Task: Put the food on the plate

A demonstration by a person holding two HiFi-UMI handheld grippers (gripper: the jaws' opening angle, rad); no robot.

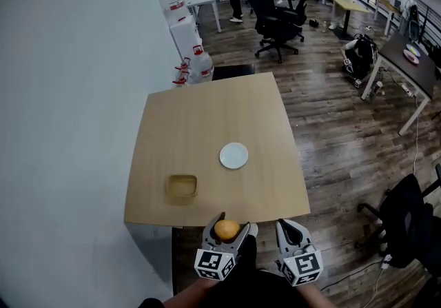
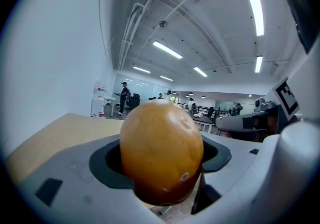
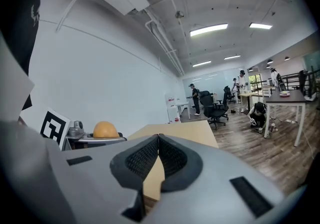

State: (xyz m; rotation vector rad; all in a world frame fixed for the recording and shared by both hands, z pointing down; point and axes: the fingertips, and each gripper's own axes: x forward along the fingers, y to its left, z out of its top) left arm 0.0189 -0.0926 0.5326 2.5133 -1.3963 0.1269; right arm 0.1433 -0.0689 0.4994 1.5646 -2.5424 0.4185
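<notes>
My left gripper is shut on an orange-yellow round food item, held just short of the table's near edge. In the left gripper view the food fills the middle between the dark pads. A small white plate lies empty on the wooden table, right of centre and farther away than the gripper. My right gripper is beside the left one, shut with nothing in it; its pads meet in the right gripper view, where the food shows at the left.
A square tan container sits on the table's near left part. A white wall runs along the left. Water jugs stand beyond the far edge. Office chairs, desks and people are farther off; a dark chair is at the right.
</notes>
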